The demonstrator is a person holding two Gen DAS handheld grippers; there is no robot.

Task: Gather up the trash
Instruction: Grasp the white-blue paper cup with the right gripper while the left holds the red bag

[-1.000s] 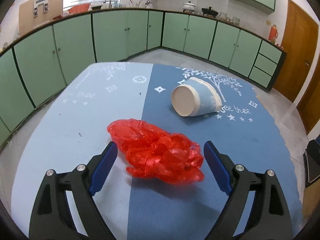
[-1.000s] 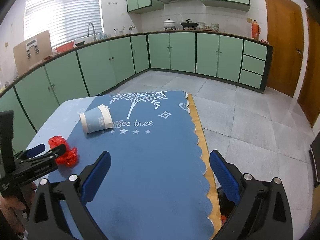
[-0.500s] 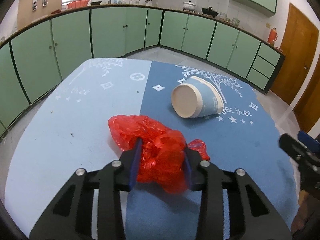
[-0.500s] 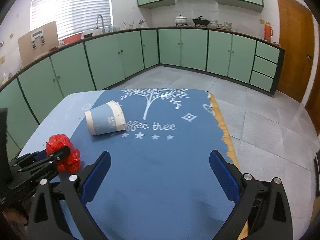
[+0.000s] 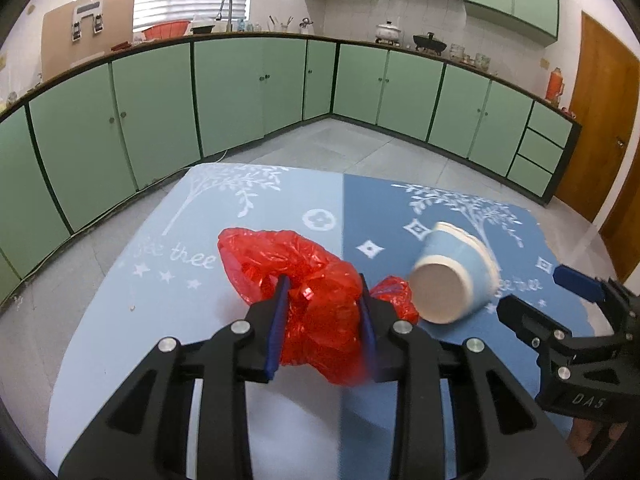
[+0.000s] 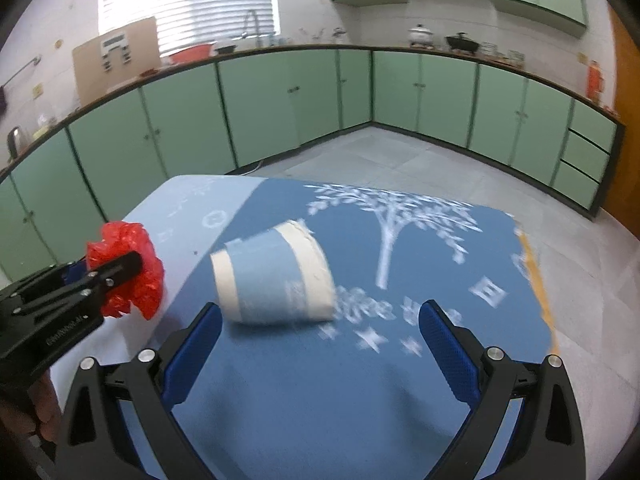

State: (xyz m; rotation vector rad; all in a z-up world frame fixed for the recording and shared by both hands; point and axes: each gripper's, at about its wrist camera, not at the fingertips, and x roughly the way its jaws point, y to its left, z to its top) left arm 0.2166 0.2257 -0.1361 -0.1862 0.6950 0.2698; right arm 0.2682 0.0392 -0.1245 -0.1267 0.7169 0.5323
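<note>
A table covered by a two-tone blue cloth (image 5: 248, 216) printed with white trees and stars stands in a kitchen lined with green cabinets (image 5: 152, 112). On the darker half of the cloth a light-blue paper cup (image 6: 274, 276) lies on its side, its base toward the lighter half. To the cup's left is a crumpled red plastic bag (image 5: 304, 280), clamped in the left gripper (image 5: 323, 286); the jaws are closing with the blue pads pressed into the bag from both sides, and a loose fold of the bag spills out just beside the cup's base. The right gripper (image 6: 320, 322) hangs with its jaws spread wide and empty, the cup lying just ahead of its left finger.
</note>
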